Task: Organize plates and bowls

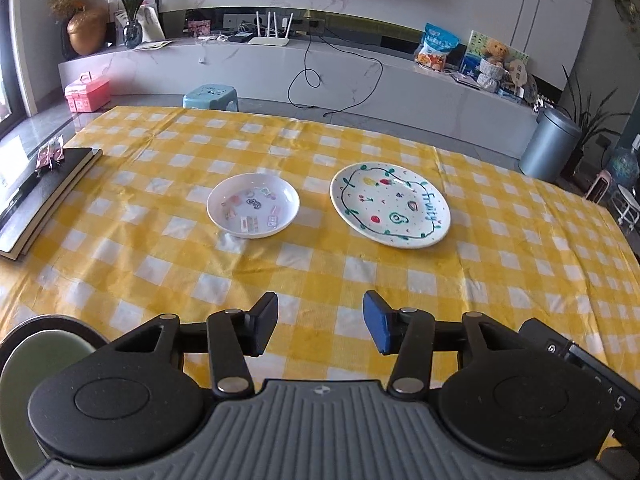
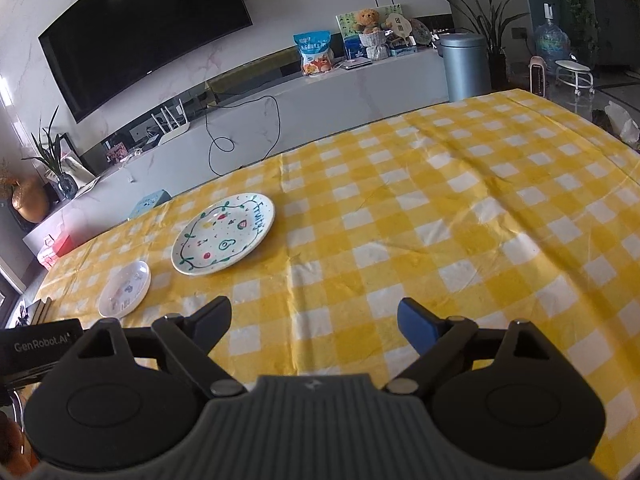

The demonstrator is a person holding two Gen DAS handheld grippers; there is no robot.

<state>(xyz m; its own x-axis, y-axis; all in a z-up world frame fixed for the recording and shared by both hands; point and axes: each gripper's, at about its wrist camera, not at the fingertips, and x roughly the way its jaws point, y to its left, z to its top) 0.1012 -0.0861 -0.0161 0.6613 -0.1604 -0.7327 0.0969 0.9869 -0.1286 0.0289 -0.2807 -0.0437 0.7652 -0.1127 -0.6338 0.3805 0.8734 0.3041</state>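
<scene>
On the far left edge of the table a dark book (image 1: 48, 196) lies flat, and it has nothing to do with my job. Next comes the small bowl (image 1: 253, 205) — white, round and shiny, a bit deep, with little colored stickers or drawings inside. Just beside it, not touching, sits the big plate (image 1: 390, 205), flatter and wider, with a wiggly green vine, little fruits and a blue word painted on it. Both rest on the yellow and white checkered cloth (image 1: 160, 264), which looks soft and has a few wrinkles. I think the tidying is not done — the two dishes lie side by side, not stacked, and I hold neither one. My left gripper (image 1: 322, 326) hangs over the near cloth, well short of the bowl, its fingers apart with only cloth showing between them. My right gripper (image 2: 316, 322) is spread even wider, also with nothing in it, and the plate is up ahead on its left. One pad on each is blue and looks rubbery. What is left, I guess, is to pick one dish up and set it with the other.
</scene>
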